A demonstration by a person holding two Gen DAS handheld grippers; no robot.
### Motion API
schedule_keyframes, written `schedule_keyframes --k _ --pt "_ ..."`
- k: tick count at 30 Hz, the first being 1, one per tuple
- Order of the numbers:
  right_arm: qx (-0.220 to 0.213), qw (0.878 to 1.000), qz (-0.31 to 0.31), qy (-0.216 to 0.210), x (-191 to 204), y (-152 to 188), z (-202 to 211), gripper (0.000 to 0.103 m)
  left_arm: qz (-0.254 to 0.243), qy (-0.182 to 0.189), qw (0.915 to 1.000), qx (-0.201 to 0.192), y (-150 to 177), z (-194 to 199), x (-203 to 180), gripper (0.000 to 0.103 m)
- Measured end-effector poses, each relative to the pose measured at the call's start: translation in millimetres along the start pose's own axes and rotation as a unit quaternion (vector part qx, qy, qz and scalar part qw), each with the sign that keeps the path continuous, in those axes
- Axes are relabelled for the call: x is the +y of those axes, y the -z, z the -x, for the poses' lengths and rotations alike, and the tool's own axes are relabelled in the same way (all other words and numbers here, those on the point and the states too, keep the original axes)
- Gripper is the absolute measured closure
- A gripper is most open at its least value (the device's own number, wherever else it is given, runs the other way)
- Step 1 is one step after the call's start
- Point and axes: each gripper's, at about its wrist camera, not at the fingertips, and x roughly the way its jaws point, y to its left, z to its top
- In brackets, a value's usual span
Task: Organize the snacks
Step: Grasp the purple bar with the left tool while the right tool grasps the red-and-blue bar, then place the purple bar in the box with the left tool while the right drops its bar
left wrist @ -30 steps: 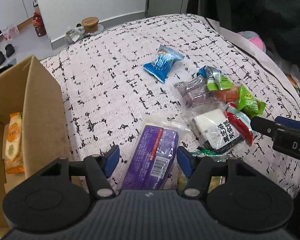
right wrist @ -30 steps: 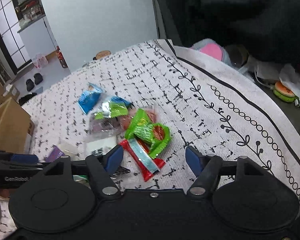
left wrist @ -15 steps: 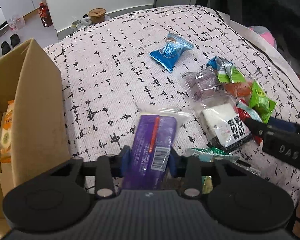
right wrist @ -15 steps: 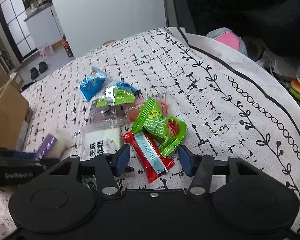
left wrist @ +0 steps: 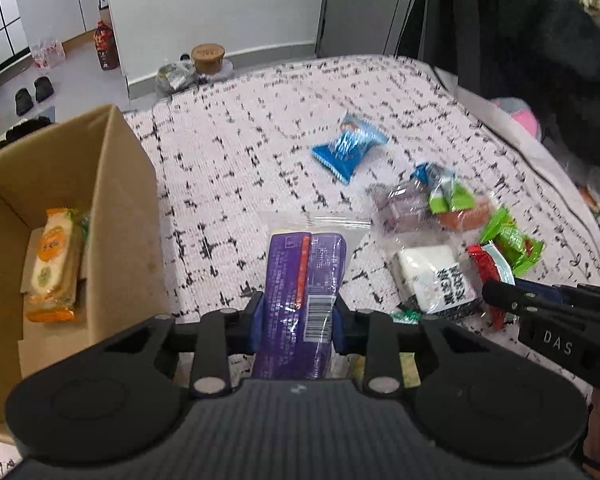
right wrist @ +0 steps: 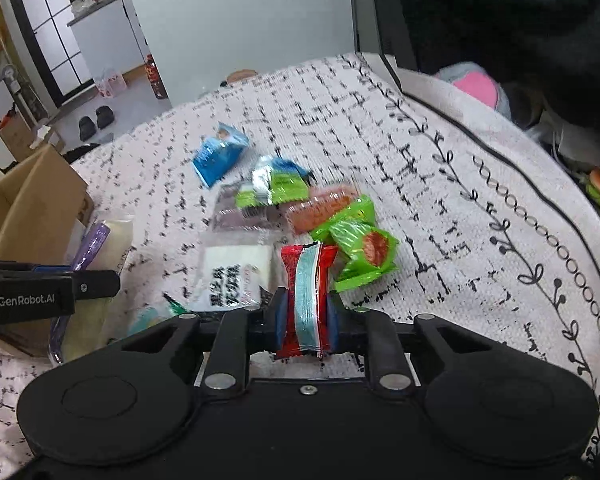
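The purple packet (left wrist: 300,280) sits clamped between the blue pads of the left gripper (left wrist: 298,322), gripped near its barcode end, its clear sealed edge pointing away over the patterned cloth (left wrist: 228,152). It appears lifted slightly, though contact with the cloth cannot be confirmed. The red packet (right wrist: 306,300) is pinched across its middle by the right gripper (right wrist: 305,322), jaws closed tight on it, standing almost upright.

Just left of the purple packet stands the cardboard box (left wrist: 116,216), open at the top, with an orange-labelled snack (left wrist: 54,256) already lying inside. This is judged the destination.

Remaining on the cloth: a white packet with black lettering (left wrist: 436,276), green packets (left wrist: 512,240), a clear wrapped item (left wrist: 400,208) and a blue packet (left wrist: 346,148), the last well apart from the rest.

Recommendation: raise the purple packet above the near box wall before swinging left, since the long overhang could catch the rim. Keep the grip firm; the glossy film may slide. The two grippers are close, so deliver one load at a time.
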Motion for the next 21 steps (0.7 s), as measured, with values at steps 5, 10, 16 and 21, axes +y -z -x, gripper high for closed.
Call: schedule_keyframes --k 5,10,16,21 --pt "-0.024 1.000 0.003 0.001 7 -8 14 0.084 -0.002 0.004 0.9995 -0.031 -5 18 1 0.072" --pt "-0.046 0.999 -0.002 0.001 14 -17 28 0.084 0.009 0.007 0.9983 -0.056 -10 36 8 0.072" --pt "-0.069 0.998 -0.002 -0.004 24 -27 43 0.084 0.019 0.006 0.9962 -0.085 -15 57 17 0.072" --pt "-0.082 0.997 0.002 -0.012 35 -35 50 0.084 0.032 0.003 0.9944 -0.100 -17 68 26 0.072"
